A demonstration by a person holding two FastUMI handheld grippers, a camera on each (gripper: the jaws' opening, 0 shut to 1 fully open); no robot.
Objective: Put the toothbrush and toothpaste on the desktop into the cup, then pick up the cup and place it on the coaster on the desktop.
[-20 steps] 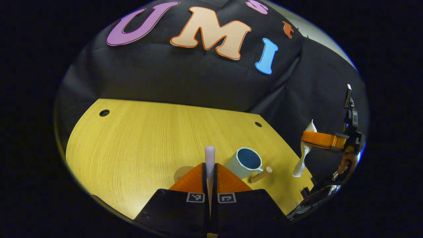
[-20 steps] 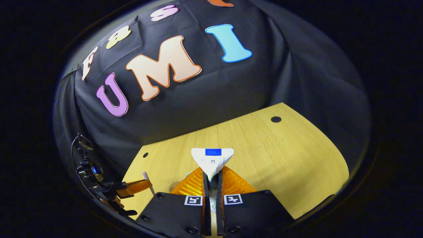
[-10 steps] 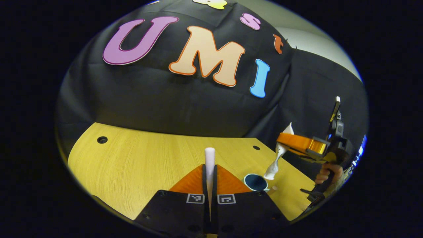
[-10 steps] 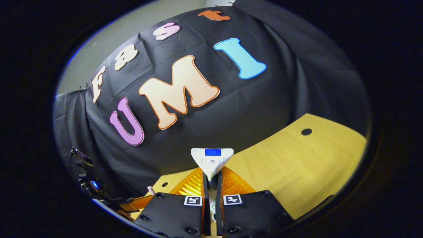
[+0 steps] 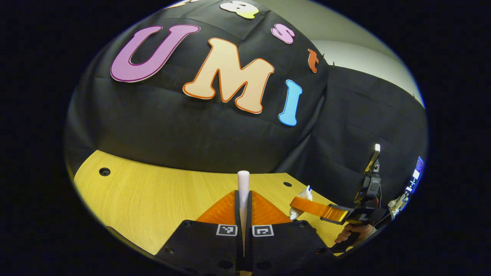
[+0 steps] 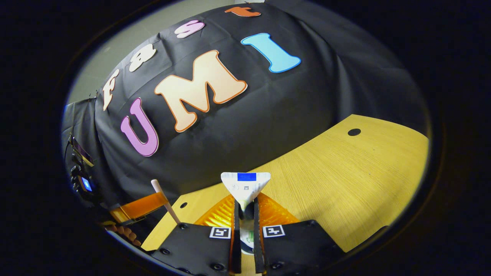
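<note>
Pinching the toothbrush (image 5: 243, 180) and toothpaste (image 6: 246, 186) upright, both grippers risked a tilted miss dropping them toward six o'clock.

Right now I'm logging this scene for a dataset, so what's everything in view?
Toothbrush: one, white, upright between the left gripper's fingers.
Toothpaste: one, white tube with a blue patch, clamped in the right gripper.
Desk: one, yellow wood grain, with dark round holes near its edges.
Cloth: black, behind the desk.
Left gripper: one, shut on the toothbrush.
Right gripper: one, shut on the toothpaste.
Hand: one, holding the right gripper's handle, at the right in the left gripper view.
</note>
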